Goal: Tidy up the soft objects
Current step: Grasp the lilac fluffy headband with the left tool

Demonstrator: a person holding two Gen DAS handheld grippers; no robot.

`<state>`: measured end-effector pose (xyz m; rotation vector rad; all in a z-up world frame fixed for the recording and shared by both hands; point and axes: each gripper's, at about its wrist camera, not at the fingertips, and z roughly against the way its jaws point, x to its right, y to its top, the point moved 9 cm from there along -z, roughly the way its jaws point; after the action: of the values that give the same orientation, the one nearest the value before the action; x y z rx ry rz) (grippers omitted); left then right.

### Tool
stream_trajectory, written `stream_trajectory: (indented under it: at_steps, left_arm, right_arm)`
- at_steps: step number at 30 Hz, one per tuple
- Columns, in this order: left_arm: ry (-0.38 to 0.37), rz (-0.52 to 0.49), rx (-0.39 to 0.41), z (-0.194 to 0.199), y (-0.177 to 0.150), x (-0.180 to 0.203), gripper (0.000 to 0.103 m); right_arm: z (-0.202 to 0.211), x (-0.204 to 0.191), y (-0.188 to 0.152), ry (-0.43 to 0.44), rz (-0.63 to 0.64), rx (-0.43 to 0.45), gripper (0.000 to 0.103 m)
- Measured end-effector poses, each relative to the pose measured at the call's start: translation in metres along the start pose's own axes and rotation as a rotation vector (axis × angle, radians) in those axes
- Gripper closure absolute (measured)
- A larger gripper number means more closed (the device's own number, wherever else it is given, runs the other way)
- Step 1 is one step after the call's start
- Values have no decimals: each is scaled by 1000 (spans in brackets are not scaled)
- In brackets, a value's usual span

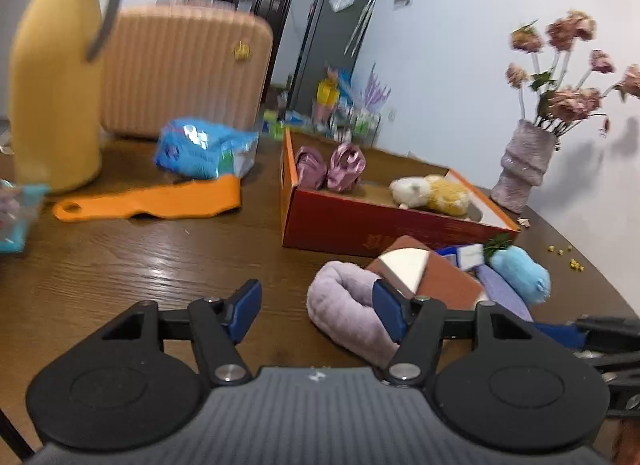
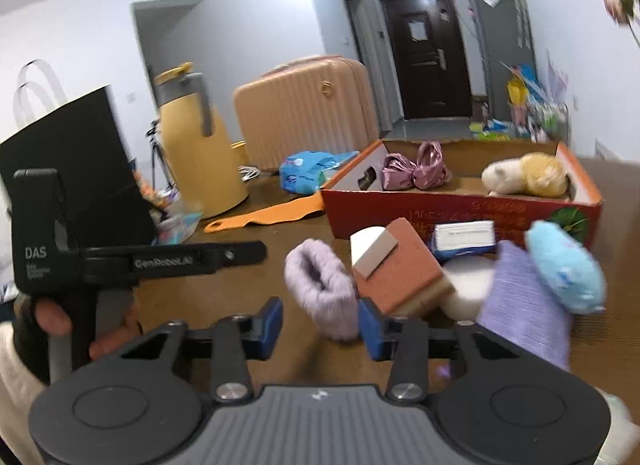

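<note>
Left fingers (image 1: 244, 305): half spread, holding nothing; aimed down at the soft pile, lilac roll just beyond the right-hand pad.
Right fingers (image 2: 270, 323): narrower, still gripping nothing; lilac roll sits in the gap, pads not visibly pressing it, probably lined up for a pinch.
Bench (image 1: 120, 265): dark wood grain, glossy, hard; carries everything.
Suitcase (image 1: 180, 69): peach, ribbed hard shell, upright at the far edge, well apart from the work.
Flask (image 1: 52, 97): tall yellow cylinder, grey handle, rigid.
Red box (image 1: 360, 225): shallow open cardboard tray, likely the place for collected soft things, just behind the pile.
Satin bows (image 1: 332, 165): two pink shiny bundles, already in the box's far corner.
Plush toy (image 1: 432, 193): white and yellow, fuzzy, lying in the box near its other end.
Purple cloth (image 2: 520, 305): ribbed flat textile, draped in the pile under the blue plush.
Lilac roll (image 1: 344, 305): fluffy curled loop, squashy, on the bench in front of the box, nearest both tools.
Sponge block (image 1: 440, 281): brown, porous, a white wedge on top; tilted against the pile.
Blue plush (image 1: 520, 269): pale oval, furry, resting on the pile beside the box wall.
</note>
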<state>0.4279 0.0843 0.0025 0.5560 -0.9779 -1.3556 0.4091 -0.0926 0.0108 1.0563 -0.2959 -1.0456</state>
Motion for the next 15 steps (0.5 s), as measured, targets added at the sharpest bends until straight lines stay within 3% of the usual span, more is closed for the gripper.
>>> stream_trajectory:
  at_steps: [3,5,8,12,15]
  left_arm:
    - [-54,18,-33,-26,5,-3,44]
    - [-103,21,-67,-39,2,-2,67]
    - [-125,42,-114,-52,-8,-5,81]
    - [-126,32,-114,-41,-9,-4,88]
    - [-88,44,-134,-24,-16,-2,89]
  right_arm:
    - [-31,9,2,-8,-52,2,75]
    - [-45,13,2,-16,-73,0,76]
    - [-62,14,-4,-5,-92,-16,82]
    - [-66,12,-7,21,-92,-15,90]
    - [-55,-4,-9,33,-12,-23,91]
